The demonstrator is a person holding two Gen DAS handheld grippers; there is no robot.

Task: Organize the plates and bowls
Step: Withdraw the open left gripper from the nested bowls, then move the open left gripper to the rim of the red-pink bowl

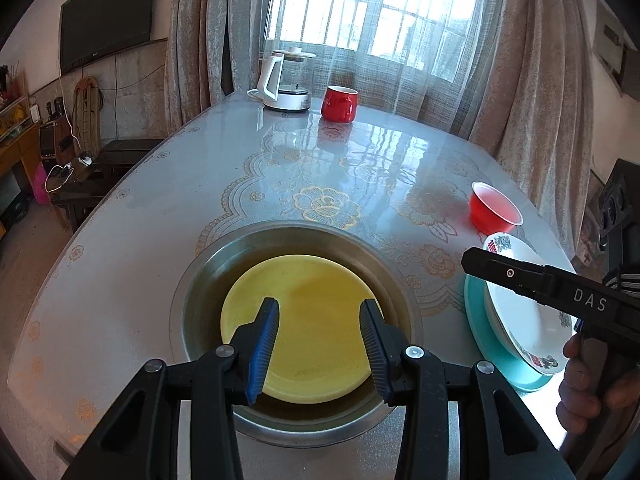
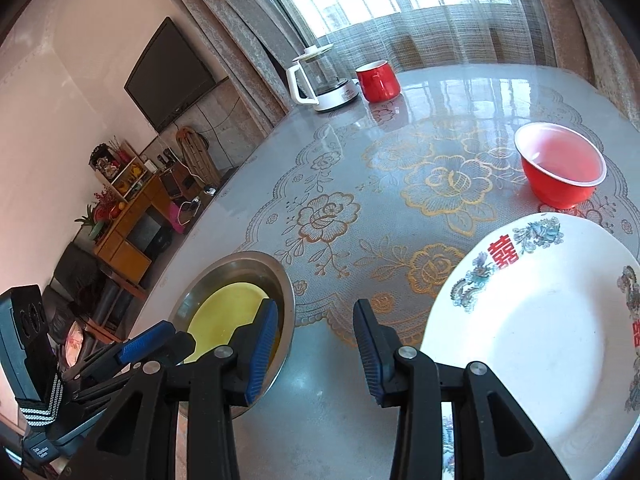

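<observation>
Yellow plate (image 1: pixel 298 328) nested in steel basin (image 1: pixel 188 300), so left gripper (image 1: pixel 319 346) hovers w/ jaws released; right gripper (image 2: pixel 316 350), jaws released too, beside white plate (image 2: pixel 532 344), prob. next to stack.

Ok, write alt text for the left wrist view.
The open left gripper hovers over a yellow plate inside a steel basin. Right of it, a white floral plate rests on a teal plate, with a red bowl beyond.

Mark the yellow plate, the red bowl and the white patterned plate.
yellow plate (image 1: pixel 312 300): left wrist view, bare centre.
red bowl (image 2: pixel 560 164): right wrist view, inside.
white patterned plate (image 2: pixel 532 344): right wrist view, plain middle.
</observation>
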